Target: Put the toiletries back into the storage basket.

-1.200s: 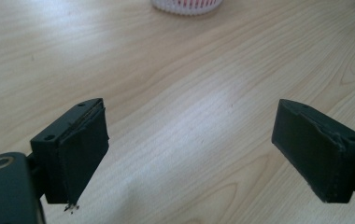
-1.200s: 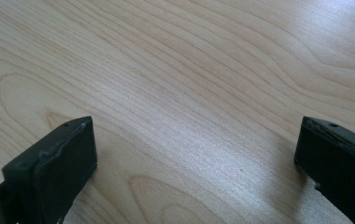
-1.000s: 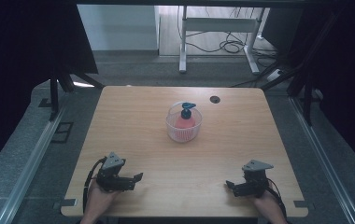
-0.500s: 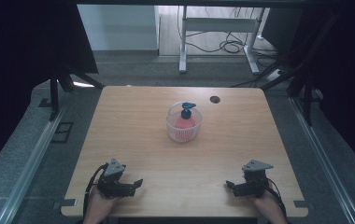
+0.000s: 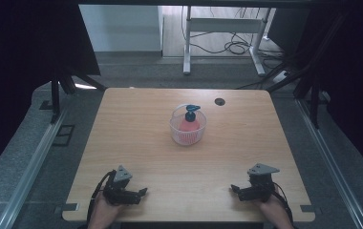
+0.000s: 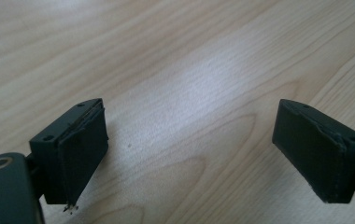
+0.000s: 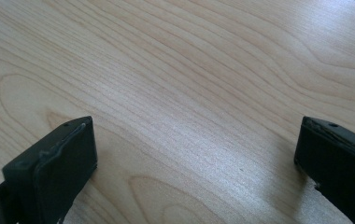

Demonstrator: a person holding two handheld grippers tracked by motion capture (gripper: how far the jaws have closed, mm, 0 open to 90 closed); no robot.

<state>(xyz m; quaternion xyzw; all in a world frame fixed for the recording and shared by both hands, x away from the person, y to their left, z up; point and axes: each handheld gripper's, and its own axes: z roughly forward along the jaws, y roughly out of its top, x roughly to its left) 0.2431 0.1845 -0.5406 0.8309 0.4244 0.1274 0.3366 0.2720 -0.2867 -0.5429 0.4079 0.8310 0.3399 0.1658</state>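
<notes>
High view: left gripper [image 5: 141, 192] low, jaws apart.

The white basket [image 5: 188, 130] is hiding the lower part of the pink pump bottle [image 5: 189, 122]. The bottom edge of the high view is cutting off both forearms, and the dark disc [image 5: 219, 101] on the table [image 5: 146, 143] is showing too small to identify.

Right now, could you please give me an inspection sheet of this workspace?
Surface: wooden table, bare apart from what is listed.
Job's things: red pump bottle upright inside clear basket, mid-table.
Clutter: small dark round mark near far edge; cannot tell what it is.
Grippers: left gripper and right gripper at near edge, jaws wide apart, holding nothing.
Cables: one trails from each gripper; more on the floor beyond.
Surroundings: metal frame legs, dark curtains.
</notes>
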